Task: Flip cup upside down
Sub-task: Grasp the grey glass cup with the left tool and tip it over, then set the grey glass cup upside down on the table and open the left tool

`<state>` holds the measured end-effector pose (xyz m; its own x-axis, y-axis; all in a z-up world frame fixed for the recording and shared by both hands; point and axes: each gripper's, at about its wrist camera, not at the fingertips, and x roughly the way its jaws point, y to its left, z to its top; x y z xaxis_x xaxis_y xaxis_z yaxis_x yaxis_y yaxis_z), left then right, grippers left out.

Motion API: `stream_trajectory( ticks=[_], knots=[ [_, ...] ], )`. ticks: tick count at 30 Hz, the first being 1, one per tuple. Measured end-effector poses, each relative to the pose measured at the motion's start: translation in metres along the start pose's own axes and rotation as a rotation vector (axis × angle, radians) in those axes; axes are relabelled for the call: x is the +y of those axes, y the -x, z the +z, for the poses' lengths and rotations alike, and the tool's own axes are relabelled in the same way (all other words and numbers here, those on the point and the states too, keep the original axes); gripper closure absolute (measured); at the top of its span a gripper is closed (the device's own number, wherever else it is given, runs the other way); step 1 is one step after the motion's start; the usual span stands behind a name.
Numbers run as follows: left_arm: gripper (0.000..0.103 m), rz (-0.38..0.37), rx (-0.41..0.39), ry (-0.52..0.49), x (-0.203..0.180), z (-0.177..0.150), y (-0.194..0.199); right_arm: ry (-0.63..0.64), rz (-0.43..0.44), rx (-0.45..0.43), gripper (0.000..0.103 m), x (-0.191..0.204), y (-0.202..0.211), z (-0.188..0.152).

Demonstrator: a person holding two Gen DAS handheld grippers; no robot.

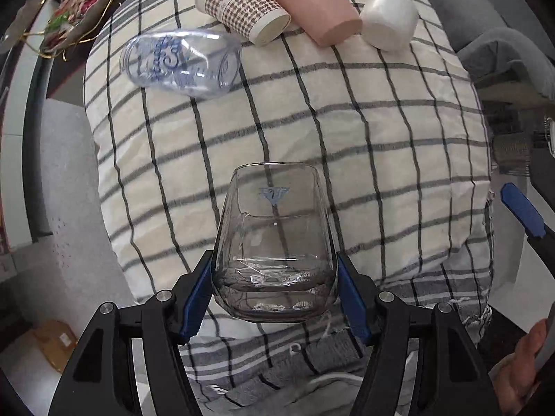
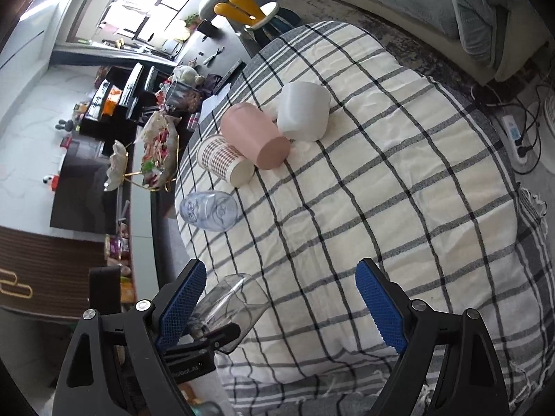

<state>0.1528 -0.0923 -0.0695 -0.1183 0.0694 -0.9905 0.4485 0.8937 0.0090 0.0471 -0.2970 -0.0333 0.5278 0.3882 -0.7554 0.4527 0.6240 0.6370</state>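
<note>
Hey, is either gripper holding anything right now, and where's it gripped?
The left gripper holds the clear glass tumbler, clamped across its lower sides near the thick base. The right gripper is open and holds nothing.

The left gripper (image 1: pixel 275 294) is clamped on the clear glass (image 1: pixel 275 242), both blue pads pressed to its sides, while the right gripper (image 2: pixel 281 298), beside that glass, is spread wide, gripping nothing.

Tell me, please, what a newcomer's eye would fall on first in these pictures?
The clear glass cup gripped in the left claw above the checked cloth dominates the near view. At the far side, four cups lie tipped: a blue-printed clear cup, a houndstooth paper cup, a pink cup and a white cup. The right claw is open.
</note>
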Motion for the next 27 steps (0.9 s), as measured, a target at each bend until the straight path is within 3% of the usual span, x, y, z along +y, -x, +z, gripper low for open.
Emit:
stream_trajectory(
  ticks=[4, 10, 21, 25, 27],
  knots=[
    [0.037, -0.033, 0.119, 0.0, -0.004, 0.029, -0.016, -0.026, 0.009, 0.008, 0.015, 0.0, -0.009, 0.018],
    [0.037, -0.022, 0.2, 0.012, 0.0, 0.053, -0.04, -0.069, 0.012, 0.018, 0.015, -0.007, -0.025, 0.041],
    [0.031, -0.007, 0.151, -0.001, 0.005, 0.066, -0.042, -0.078, 0.005, 0.043, 0.015, -0.008, -0.044, 0.047],
    [0.03, -0.02, 0.081, 0.004, 0.009, 0.05, -0.032, -0.046, -0.01, 0.04, 0.015, -0.003, -0.04, 0.037],
    [0.025, -0.03, 0.023, 0.013, 0.007, 0.04, -0.024, -0.013, -0.023, 0.025, 0.015, 0.002, -0.034, 0.032]
  ],
)
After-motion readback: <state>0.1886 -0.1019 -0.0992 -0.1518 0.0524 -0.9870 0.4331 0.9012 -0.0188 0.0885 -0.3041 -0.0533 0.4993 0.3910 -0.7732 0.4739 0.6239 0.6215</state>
